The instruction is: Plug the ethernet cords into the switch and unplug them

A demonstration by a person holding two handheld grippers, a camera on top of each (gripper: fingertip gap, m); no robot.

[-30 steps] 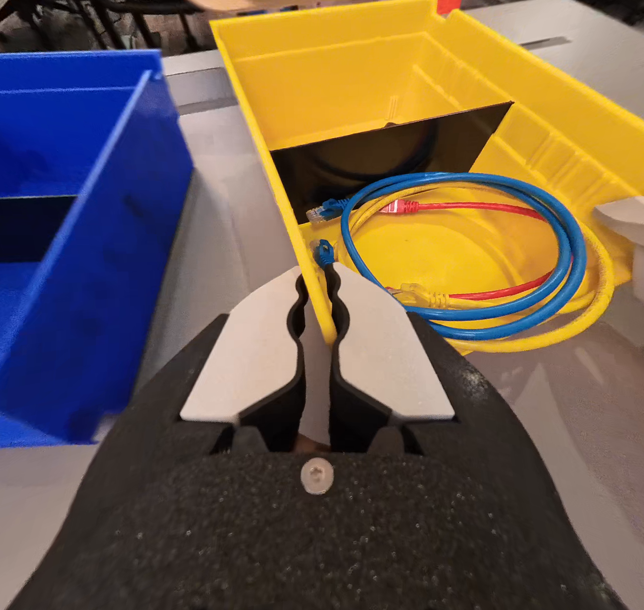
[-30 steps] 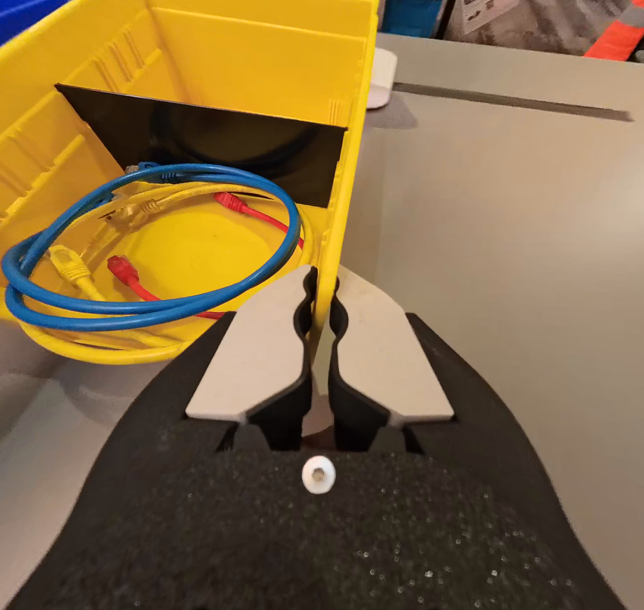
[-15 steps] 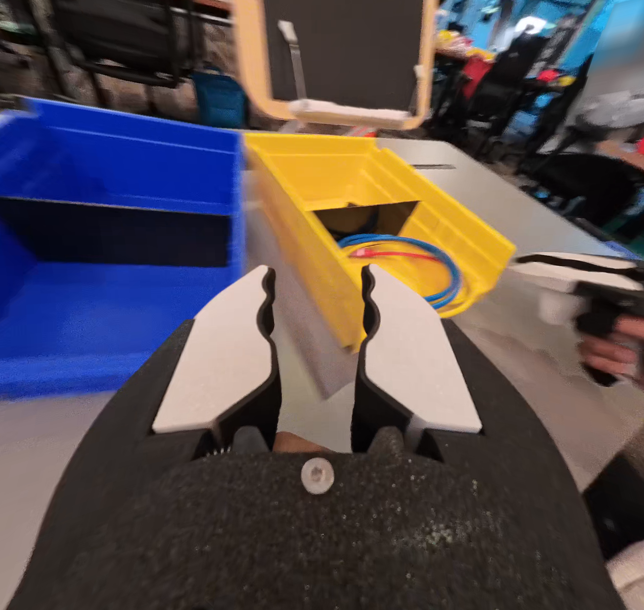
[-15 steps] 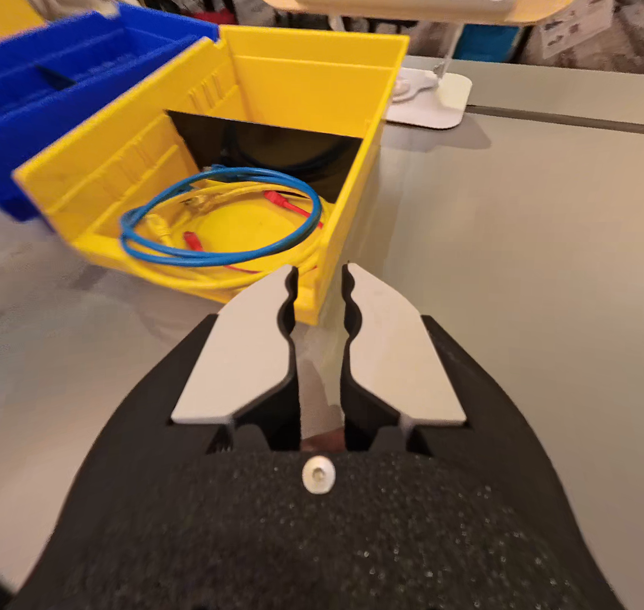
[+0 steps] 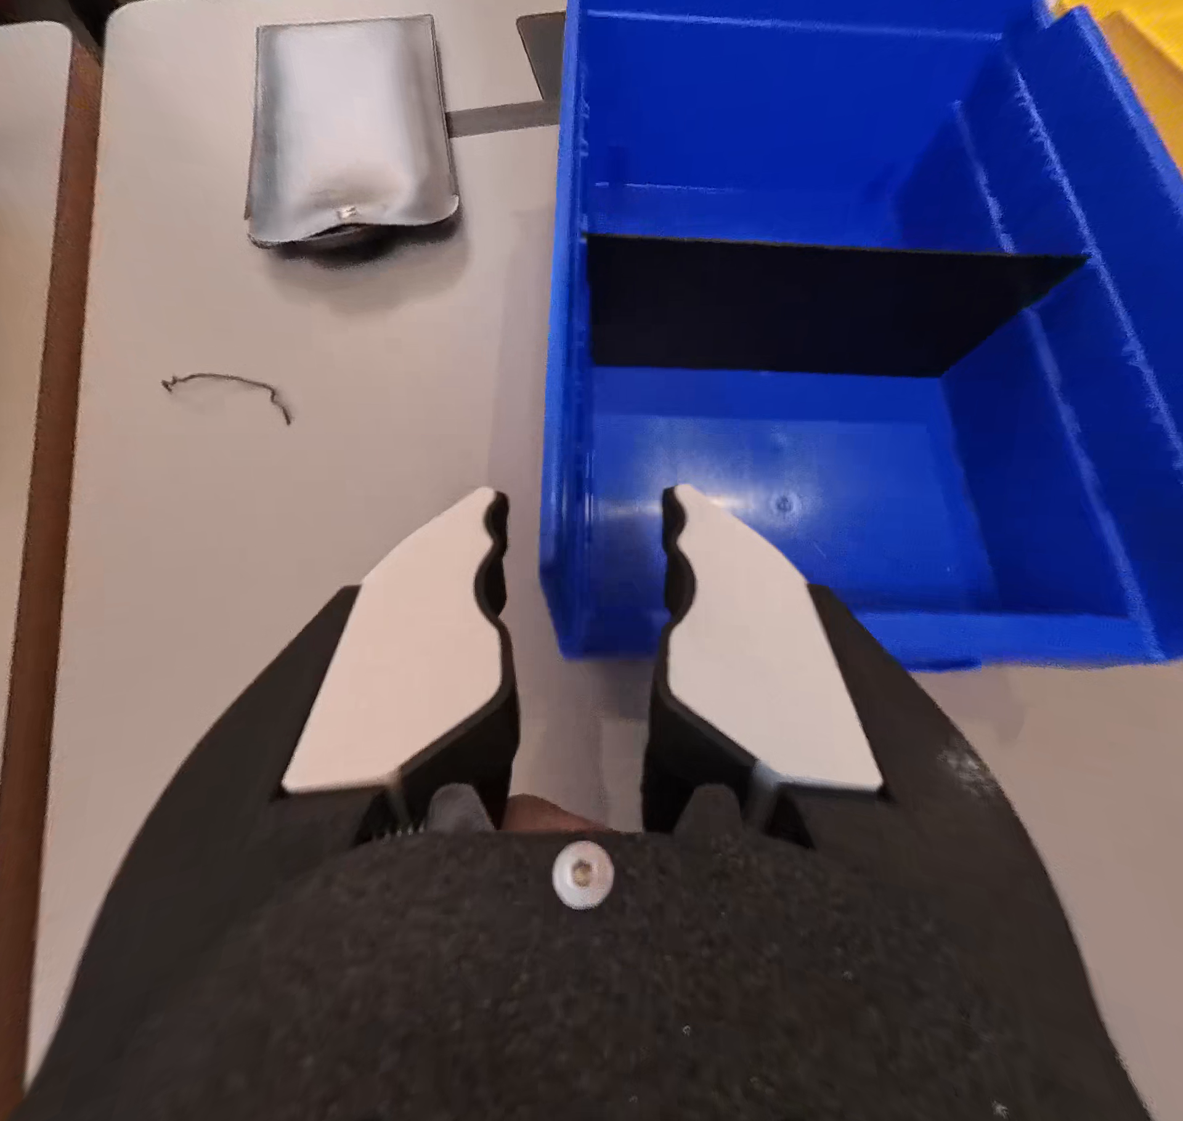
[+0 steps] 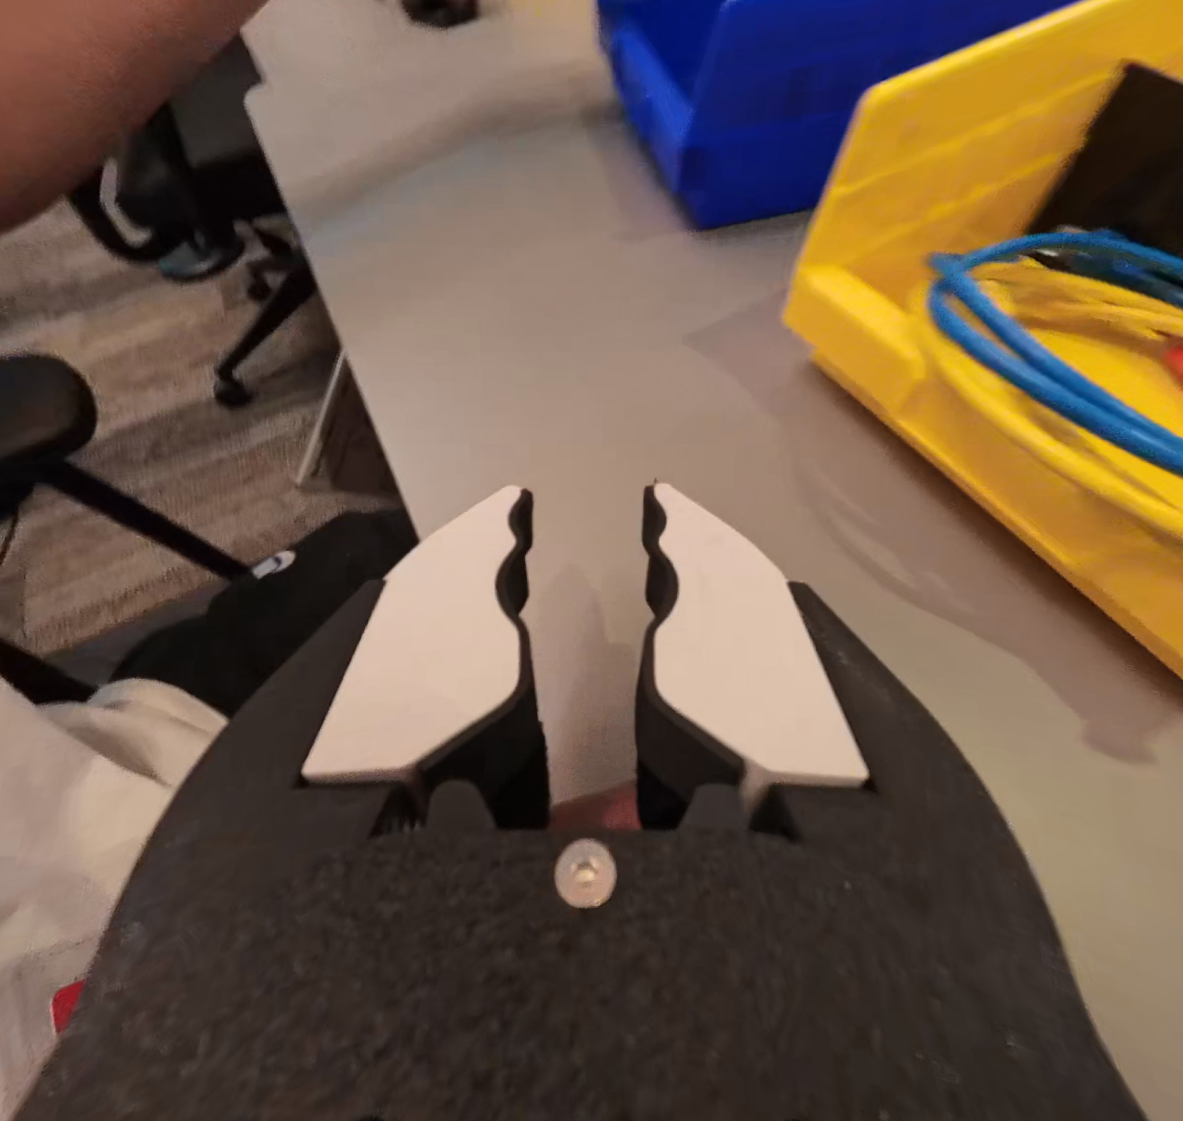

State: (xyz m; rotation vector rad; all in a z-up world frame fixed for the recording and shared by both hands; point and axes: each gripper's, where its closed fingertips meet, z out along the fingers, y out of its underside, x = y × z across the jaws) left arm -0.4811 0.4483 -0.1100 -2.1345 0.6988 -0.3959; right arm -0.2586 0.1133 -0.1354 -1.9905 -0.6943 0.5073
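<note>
Coiled blue and yellow ethernet cords, with a bit of a red one, lie in the front of a yellow bin at the right of the right wrist view. My right gripper is open and empty over bare table, left of that bin. My left gripper is open and empty above the near left corner of a blue bin that has a black divider. No switch is in view.
A silver pouch and a thin dark wire scrap lie on the grey table left of the blue bin. The table's left edge, office chairs and a person's forearm show in the right wrist view. Some 40 centimetres of space lies between my two pairs of fingers. Between my left fingertips and the silver pouch there is roughly 30 centimetres.
Both grippers let go of the yellow bin's front wall corners, opened and pulled away. The left one swung left over the blue bin. The right one swung left over bare table.
</note>
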